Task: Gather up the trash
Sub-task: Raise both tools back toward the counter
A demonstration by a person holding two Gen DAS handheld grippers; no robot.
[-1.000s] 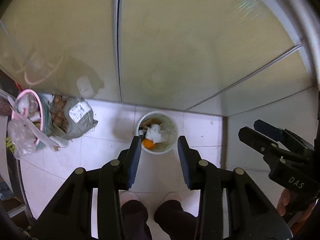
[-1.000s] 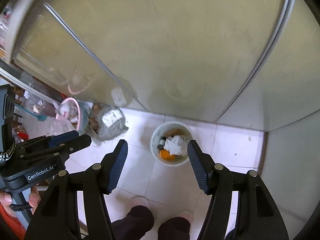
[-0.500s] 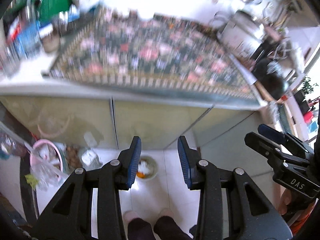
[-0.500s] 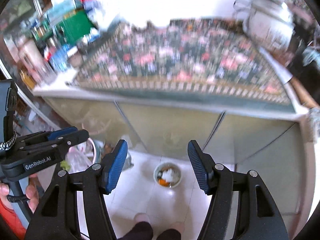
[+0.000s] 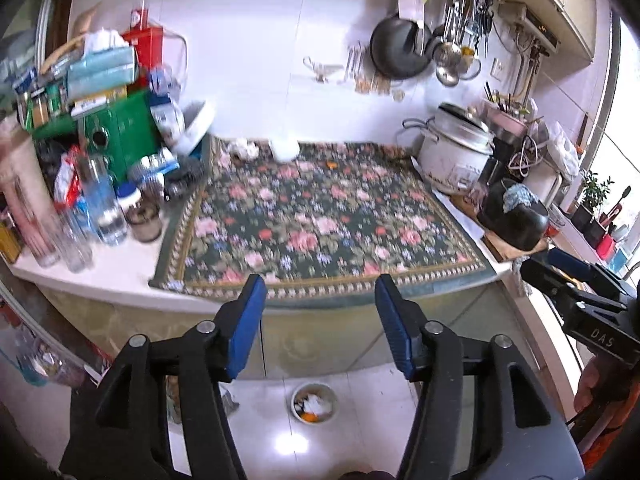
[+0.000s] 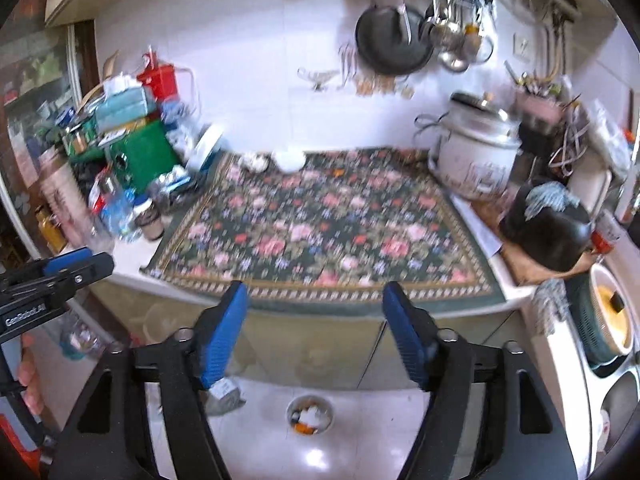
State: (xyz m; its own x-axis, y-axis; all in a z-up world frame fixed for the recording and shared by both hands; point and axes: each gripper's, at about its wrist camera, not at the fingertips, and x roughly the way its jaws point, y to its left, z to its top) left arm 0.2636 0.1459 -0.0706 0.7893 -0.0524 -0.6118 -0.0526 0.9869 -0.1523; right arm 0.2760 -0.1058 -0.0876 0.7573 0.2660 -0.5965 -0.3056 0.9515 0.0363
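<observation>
A: Left claw (image 5: 320,320), right claw (image 6: 316,328): jaws opening, nothing between them. Crumpled white paper scrap (image 5: 246,148) and tiny orange scrap (image 5: 331,165) lie far ahead on the floral-mat bench (image 5: 320,232).

B: Advise one scrap per claw, pinched low. Round white floor bin (image 5: 314,402), below the claws, holds white paper and orange peel.

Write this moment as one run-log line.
left tool: opening, empty | right tool: opening, empty | bin: on floor, holds trash | tissue, peel: on mat
</observation>
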